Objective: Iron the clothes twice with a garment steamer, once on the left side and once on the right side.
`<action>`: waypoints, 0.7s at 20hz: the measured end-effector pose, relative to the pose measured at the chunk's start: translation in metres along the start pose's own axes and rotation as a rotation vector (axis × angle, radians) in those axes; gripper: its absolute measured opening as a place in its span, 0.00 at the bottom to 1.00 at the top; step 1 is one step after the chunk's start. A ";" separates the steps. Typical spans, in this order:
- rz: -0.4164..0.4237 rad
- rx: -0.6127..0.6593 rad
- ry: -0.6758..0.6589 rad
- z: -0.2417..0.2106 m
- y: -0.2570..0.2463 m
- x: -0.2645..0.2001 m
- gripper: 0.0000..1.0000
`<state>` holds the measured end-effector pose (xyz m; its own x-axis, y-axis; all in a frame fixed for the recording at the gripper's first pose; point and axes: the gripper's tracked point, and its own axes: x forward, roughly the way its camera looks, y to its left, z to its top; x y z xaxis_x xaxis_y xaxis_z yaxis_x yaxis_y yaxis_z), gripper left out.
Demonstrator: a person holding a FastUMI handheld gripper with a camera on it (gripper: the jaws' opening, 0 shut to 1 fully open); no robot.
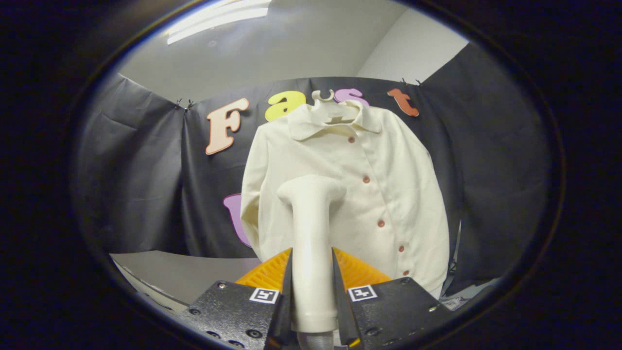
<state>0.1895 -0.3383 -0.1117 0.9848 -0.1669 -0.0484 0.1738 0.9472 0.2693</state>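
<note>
Against the black cloth wall hangs a cream button-front shirt [350, 194] on a pale hanger [324, 99]. The hand-held gripper [313, 301] is clamped on a cream plastic garment steamer [311, 233], whose upright handle hides part of the shirt's front.

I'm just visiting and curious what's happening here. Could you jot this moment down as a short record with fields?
tool: garment steamer, upright, handle clamped between the fingers
gripper: gripper shut on the steamer handle
steamer head: in front of the shirt's lower left half; contact cannot be told
garment: cream shirt with a row of buttons, on a hanger
backdrop: black cloth wall
</note>
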 end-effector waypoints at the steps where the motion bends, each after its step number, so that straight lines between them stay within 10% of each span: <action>1: 0.001 0.010 0.000 -0.004 -0.002 0.000 0.37; 14: -0.012 -0.018 0.110 -0.084 -0.033 -0.027 0.37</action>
<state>0.1570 -0.3418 -0.1996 0.9765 -0.1479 -0.1567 0.1842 0.9504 0.2508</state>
